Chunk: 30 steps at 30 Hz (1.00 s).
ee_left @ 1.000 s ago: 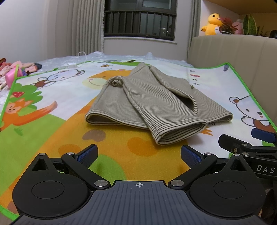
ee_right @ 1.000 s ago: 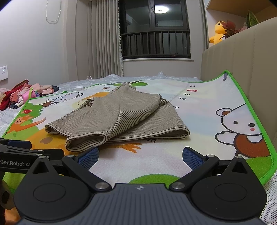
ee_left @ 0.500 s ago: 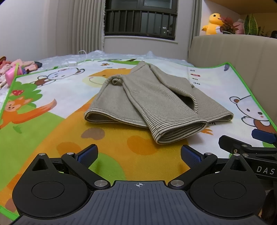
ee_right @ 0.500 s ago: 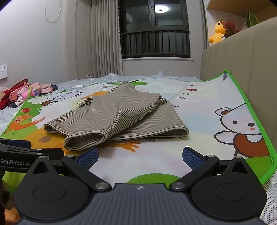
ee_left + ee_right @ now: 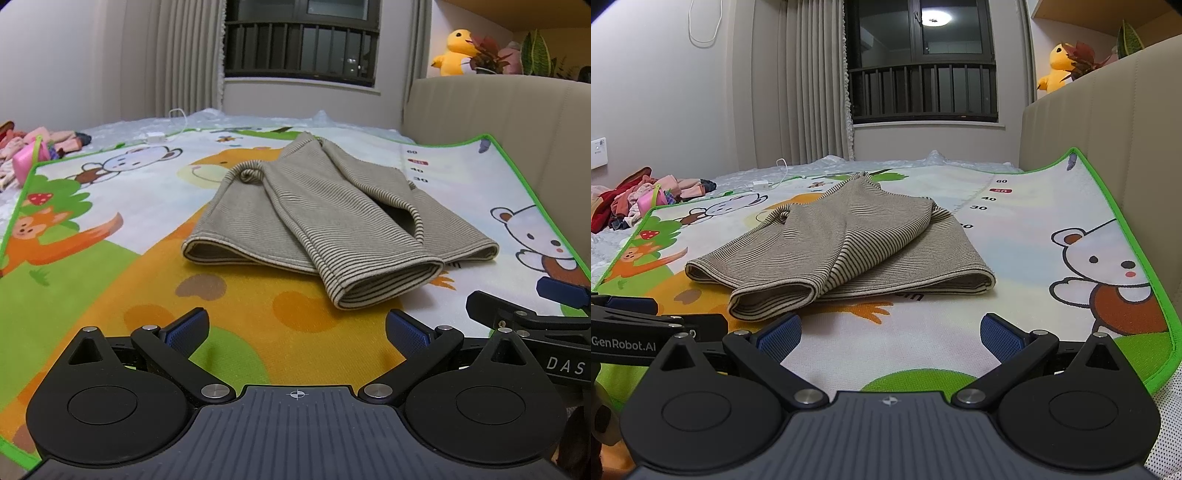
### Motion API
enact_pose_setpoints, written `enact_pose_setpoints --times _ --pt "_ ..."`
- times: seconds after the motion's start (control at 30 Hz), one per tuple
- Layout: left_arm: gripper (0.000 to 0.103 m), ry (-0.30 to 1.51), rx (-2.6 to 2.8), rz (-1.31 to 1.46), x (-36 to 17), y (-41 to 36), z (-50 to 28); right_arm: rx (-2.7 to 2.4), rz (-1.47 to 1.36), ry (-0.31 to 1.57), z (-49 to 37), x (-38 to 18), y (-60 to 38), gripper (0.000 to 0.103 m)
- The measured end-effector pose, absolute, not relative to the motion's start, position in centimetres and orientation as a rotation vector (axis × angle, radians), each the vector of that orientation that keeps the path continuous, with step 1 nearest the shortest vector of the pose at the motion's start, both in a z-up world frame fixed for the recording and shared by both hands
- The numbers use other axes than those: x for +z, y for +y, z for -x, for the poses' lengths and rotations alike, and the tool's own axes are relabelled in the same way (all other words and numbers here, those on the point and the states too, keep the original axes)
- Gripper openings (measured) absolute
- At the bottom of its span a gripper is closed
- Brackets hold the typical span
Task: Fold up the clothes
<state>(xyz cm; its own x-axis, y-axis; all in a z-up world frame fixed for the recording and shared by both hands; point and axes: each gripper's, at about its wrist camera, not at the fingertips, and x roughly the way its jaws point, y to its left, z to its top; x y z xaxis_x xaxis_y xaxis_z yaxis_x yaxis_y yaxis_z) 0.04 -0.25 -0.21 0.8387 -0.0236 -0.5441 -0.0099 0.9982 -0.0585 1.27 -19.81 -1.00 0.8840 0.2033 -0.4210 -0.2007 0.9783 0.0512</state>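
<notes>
Left hand-held gripper (image 5: 295, 330): jaws spread wide, holding nothing; it sits low over the orange part of the mat, just short of the garment's near fold.
Right hand-held gripper (image 5: 890, 338): also spread wide and empty; its left blue pad (image 5: 779, 338) is just beside the garment's near folded edge, not clearly touching.
Striped garment (image 5: 321, 218): beige knit with thin dark stripes, folded into overlapping layers, lying flat near the middle of the mat.
Play mat (image 5: 92, 258): cartoon animals, green border, spread on the bed, its far right side curling up against the headboard.
Headboard (image 5: 498, 107): beige, padded, to the right.
Clothes pile (image 5: 635, 195): red and pink, off the mat at far left.
Yellow plush toy (image 5: 452, 53): on the ledge above the headboard.
</notes>
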Motion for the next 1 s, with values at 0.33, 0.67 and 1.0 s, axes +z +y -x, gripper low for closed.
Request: enact_pose_setpoints --times 0.33,0.67,1.0 --pt "0.103 0.575 -0.006 0.059 -0.24 -0.15 -0.04 0.211 -0.007 0.44 -1.3 -1.03 -19.78 0.103" --pt "0.103 0.574 -0.006 0.058 -0.17 -0.09 -0.07 0.21 -0.008 0.44 -1.27 -1.03 -19.73 0.103" --pt "0.103 0.575 -0.012 0.063 -0.22 -0.05 -0.16 0.215 -0.003 0.448 -1.6 -1.09 -19.82 0.103"
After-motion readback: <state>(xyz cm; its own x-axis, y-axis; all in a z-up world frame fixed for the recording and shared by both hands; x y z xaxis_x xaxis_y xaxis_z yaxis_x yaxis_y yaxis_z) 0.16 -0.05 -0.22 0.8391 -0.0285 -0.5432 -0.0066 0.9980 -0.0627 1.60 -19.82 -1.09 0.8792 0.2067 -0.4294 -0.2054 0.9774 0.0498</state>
